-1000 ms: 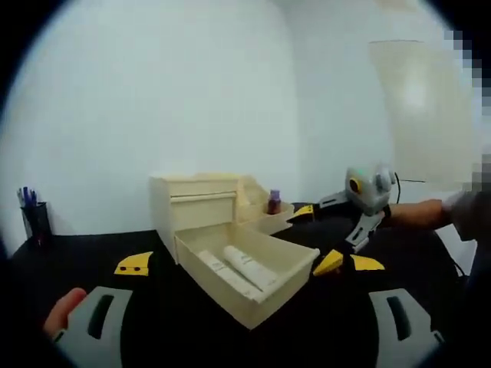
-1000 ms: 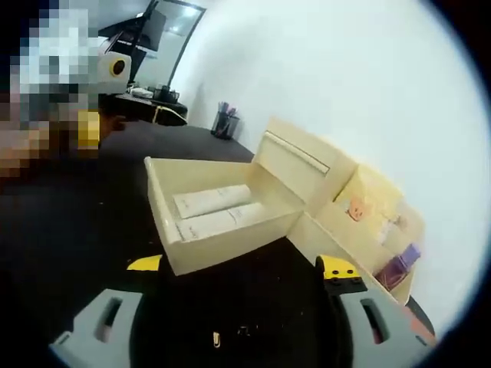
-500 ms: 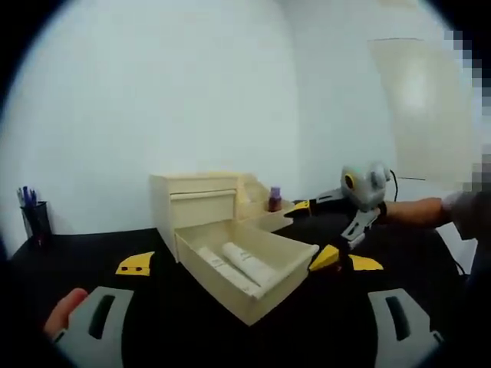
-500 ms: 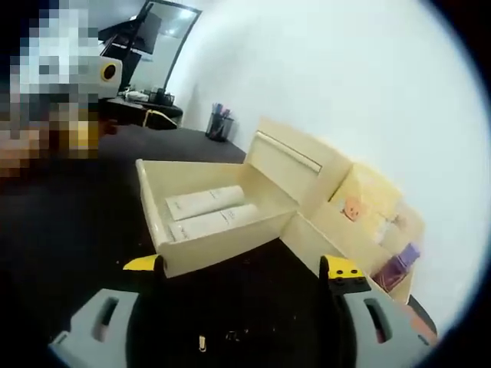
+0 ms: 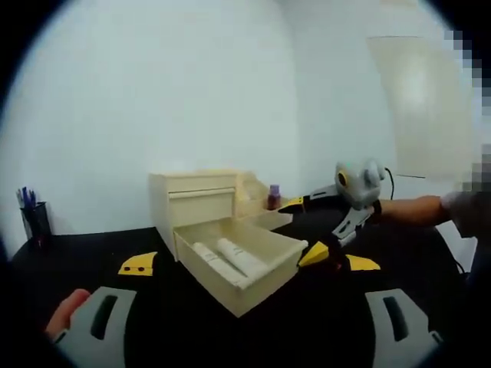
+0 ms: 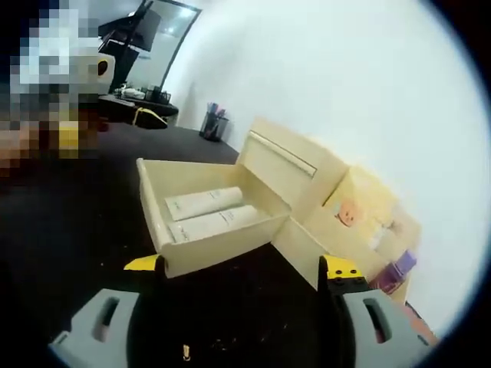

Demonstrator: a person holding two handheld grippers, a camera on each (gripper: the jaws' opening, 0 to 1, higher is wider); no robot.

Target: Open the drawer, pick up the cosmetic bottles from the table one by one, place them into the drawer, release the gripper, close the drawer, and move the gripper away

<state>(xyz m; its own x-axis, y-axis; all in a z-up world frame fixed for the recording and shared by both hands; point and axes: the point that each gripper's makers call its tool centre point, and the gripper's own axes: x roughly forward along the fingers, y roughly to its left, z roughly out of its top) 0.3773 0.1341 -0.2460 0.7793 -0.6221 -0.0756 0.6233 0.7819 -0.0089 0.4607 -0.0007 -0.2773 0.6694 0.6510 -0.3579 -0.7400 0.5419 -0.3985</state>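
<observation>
1. My right gripper (image 6: 242, 268) hangs wide open and empty, its yellow tips just short of the drawer (image 6: 211, 257) front.
2. My left gripper (image 5: 242, 264) also gapes empty, farther back.
3. Two bottles (image 6: 205, 212) lie inside the open drawer.
4. I'd press squarely against the front panel's middle, pushing straight toward the cabinet (image 5: 193, 201).

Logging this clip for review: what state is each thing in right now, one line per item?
drawer: pulled open
cosmetic bottles: two, lying side by side in the drawer
left gripper: jaws open, empty
right gripper: jaws open, empty, near the drawer front
pen cup: upright, holding pens
</observation>
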